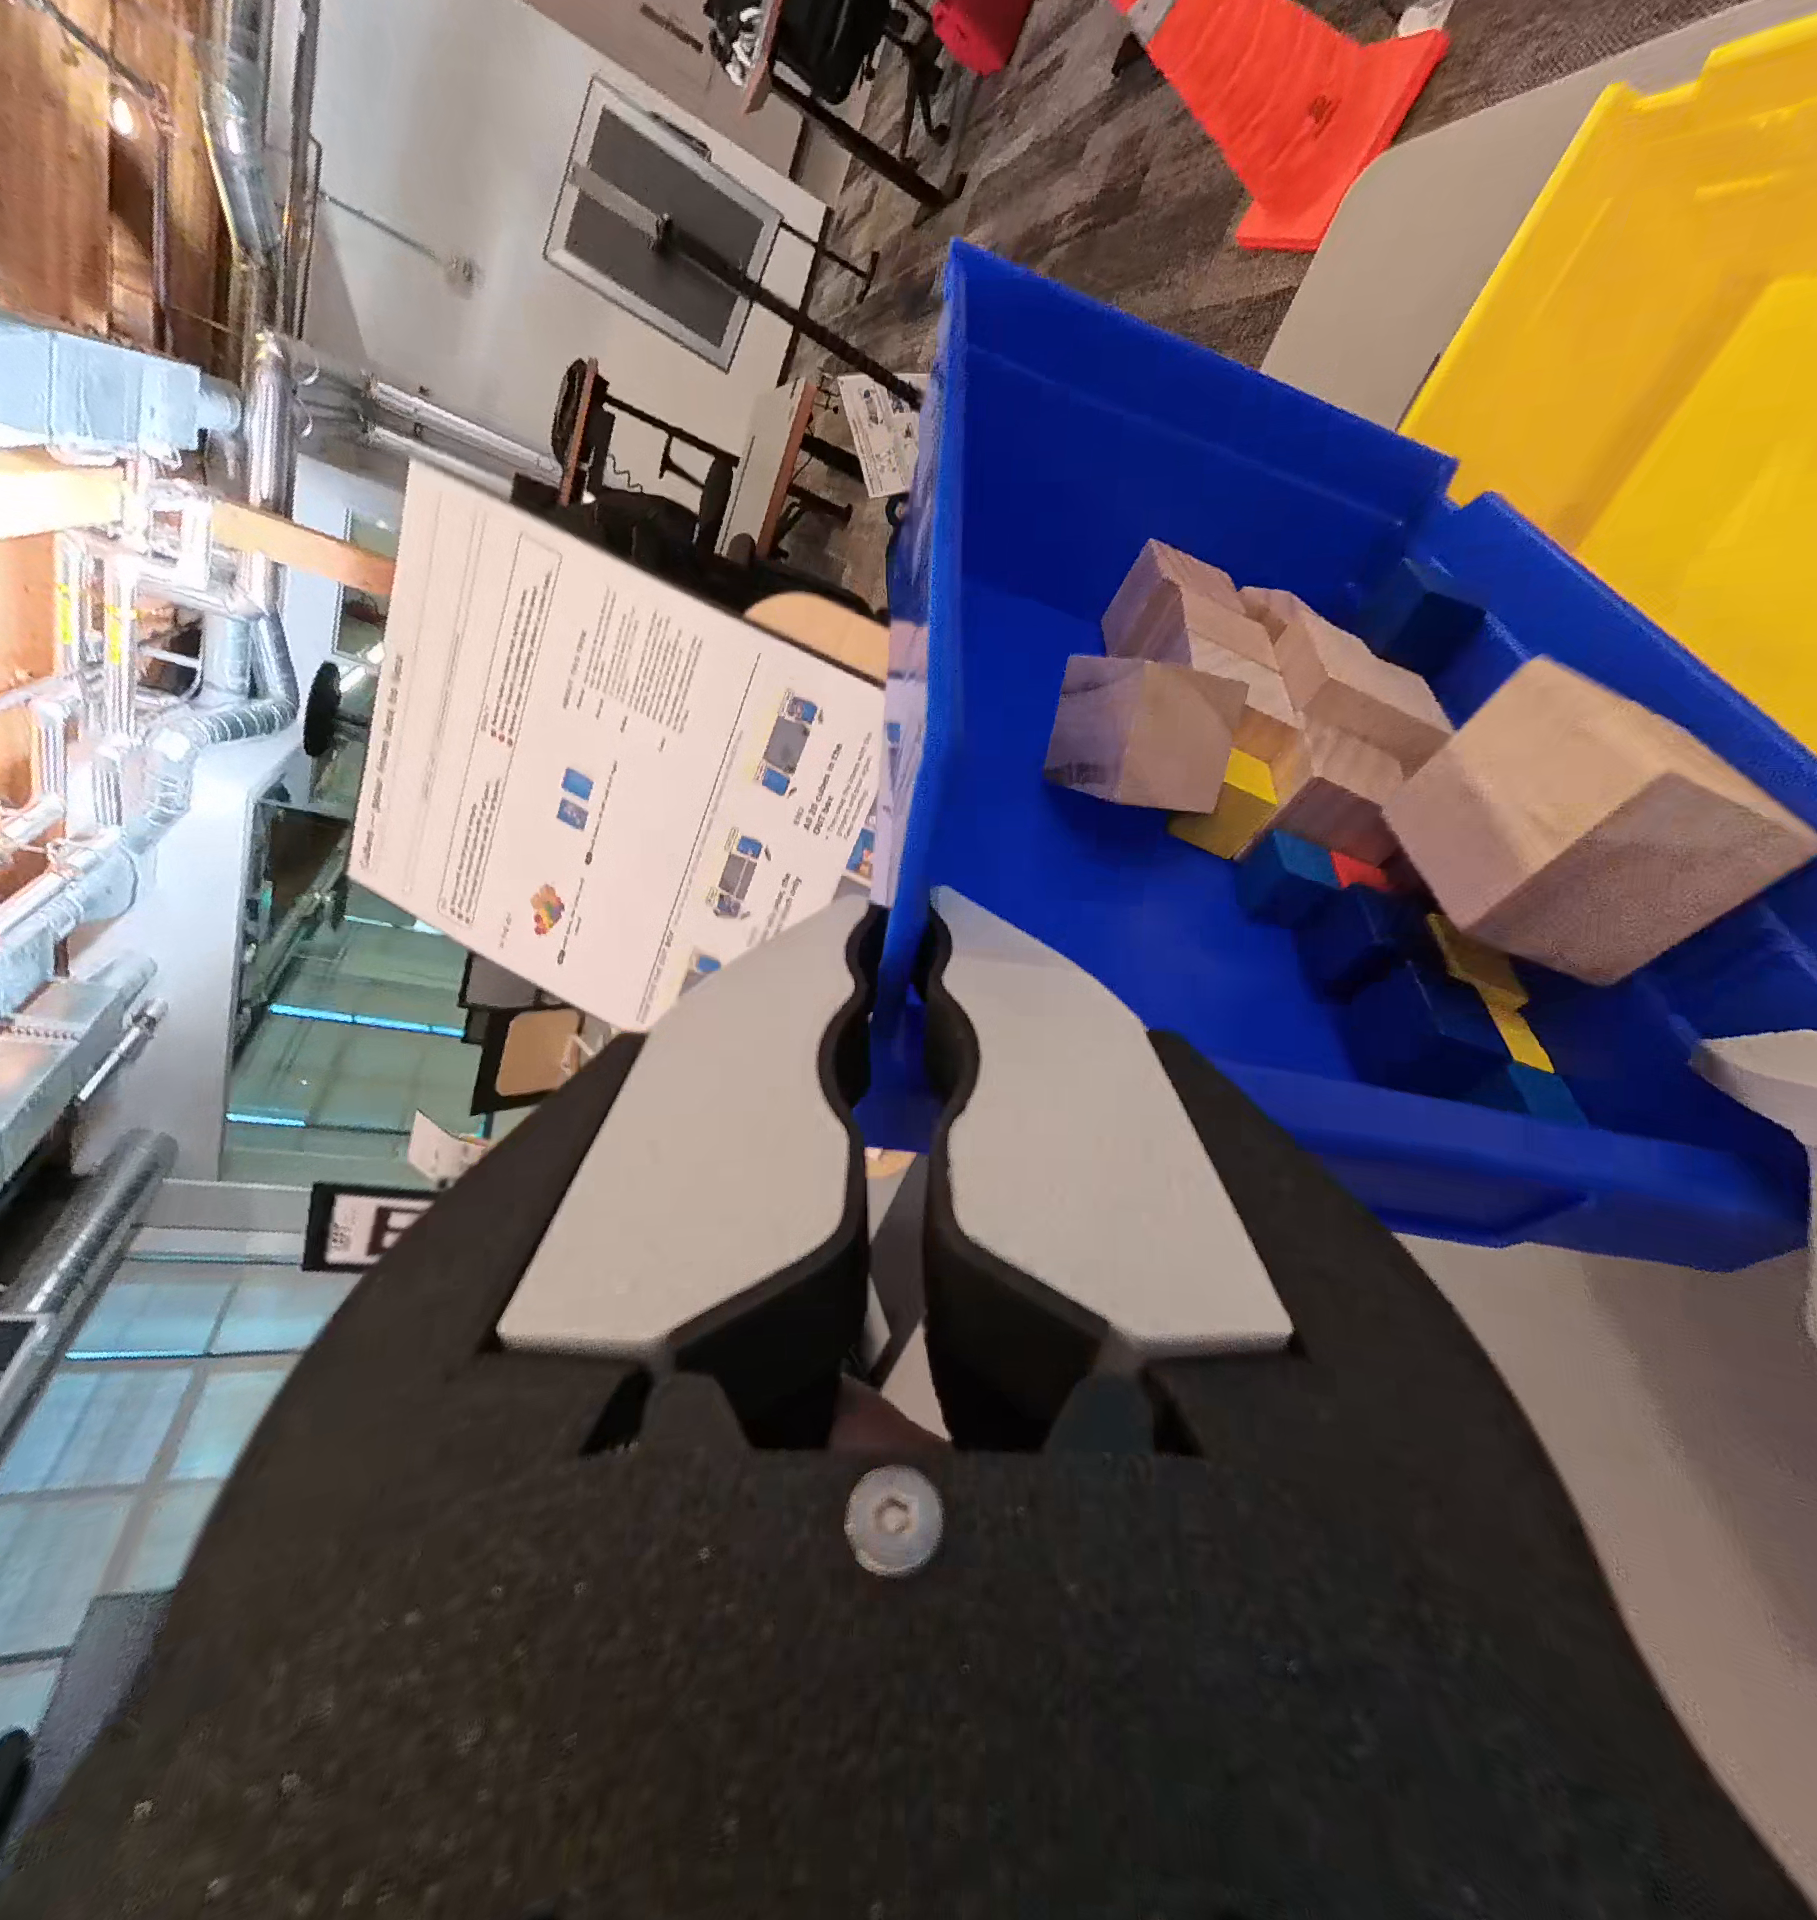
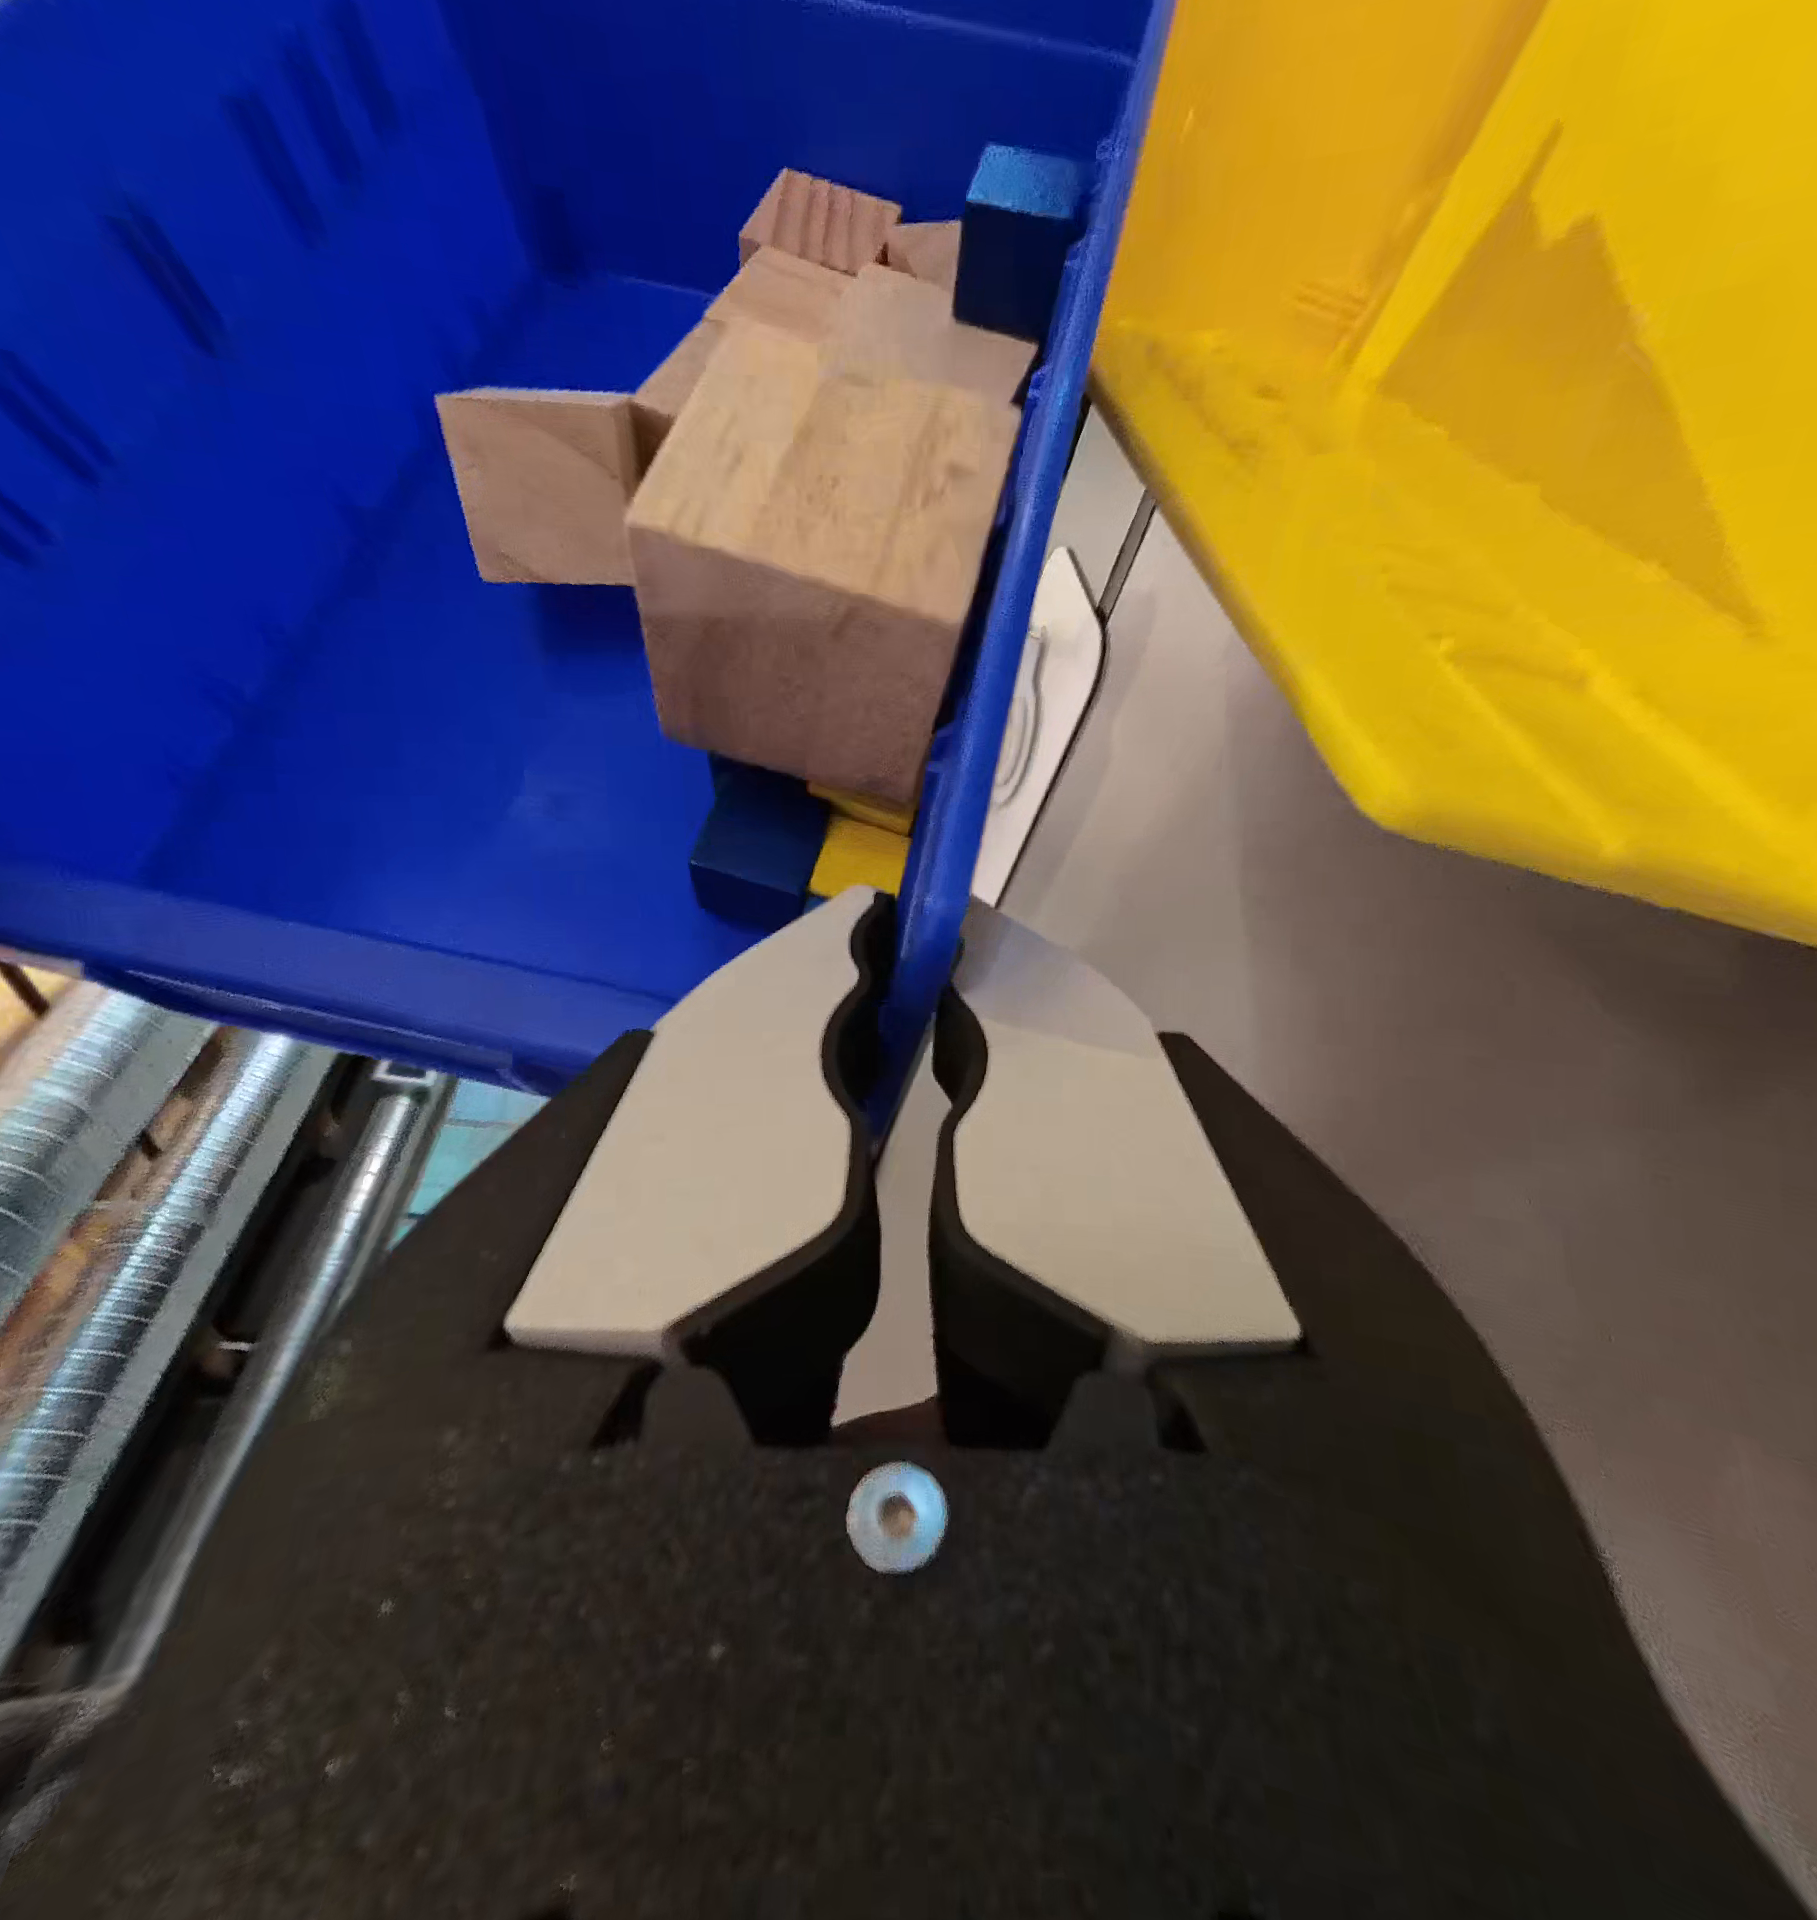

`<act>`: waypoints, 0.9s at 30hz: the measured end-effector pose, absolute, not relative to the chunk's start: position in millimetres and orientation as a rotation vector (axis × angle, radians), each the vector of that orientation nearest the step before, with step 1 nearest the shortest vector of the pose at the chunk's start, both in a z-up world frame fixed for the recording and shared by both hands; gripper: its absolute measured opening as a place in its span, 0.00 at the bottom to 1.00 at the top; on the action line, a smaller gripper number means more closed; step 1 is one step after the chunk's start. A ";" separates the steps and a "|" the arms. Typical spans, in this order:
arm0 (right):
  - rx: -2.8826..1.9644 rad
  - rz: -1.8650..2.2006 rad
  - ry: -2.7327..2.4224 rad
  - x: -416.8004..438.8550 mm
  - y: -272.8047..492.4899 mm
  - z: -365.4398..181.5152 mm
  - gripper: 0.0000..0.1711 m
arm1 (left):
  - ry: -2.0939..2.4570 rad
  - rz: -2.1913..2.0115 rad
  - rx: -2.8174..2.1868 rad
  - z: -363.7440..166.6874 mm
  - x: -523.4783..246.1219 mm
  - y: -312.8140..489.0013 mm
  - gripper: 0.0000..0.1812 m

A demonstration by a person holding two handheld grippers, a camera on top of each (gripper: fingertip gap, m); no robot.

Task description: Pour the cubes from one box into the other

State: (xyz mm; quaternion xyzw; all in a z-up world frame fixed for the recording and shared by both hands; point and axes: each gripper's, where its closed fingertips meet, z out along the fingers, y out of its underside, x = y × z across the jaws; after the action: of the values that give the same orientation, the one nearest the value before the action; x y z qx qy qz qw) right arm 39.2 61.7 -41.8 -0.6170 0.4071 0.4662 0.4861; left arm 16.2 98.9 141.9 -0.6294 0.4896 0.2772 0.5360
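the grey counter (image 2: 1403,1195) carries a yellow box (image 2: 1506,416), which stands just beside a tilted blue box (image 2: 260,571). the blue box is lifted off the counter, its open top leaning toward the yellow one. the left gripper (image 1: 899,935) has its jaws clenched on one wall of the blue box; the right gripper (image 2: 909,930) has its jaws clenched on the opposite wall, next to the yellow box. inside the blue box the cubes (image 2: 800,540) lie heaped against its lower side: big plain wooden ones on top, smaller blue, yellow and red ones beneath. a white poster (image 1: 592,748) stands well behind.
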 end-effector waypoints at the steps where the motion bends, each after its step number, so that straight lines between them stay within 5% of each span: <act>1: -1.495 1.145 1.001 40.2 61.6 -42.0 0.02 | 1.188 0.675 -1.487 142.6 23.0 98.5 0.03; 27: -1.351 1.584 1.126 84.3 65.1 -40.9 0.03 | 1.560 1.087 -1.364 135.7 145.4 103.2 0.02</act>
State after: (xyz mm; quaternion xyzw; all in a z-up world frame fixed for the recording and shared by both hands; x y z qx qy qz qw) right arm 84.3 65.1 -40.9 -0.5286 0.4405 0.6197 0.3775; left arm 145.4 103.2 135.7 -0.5368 0.6138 0.4278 0.3901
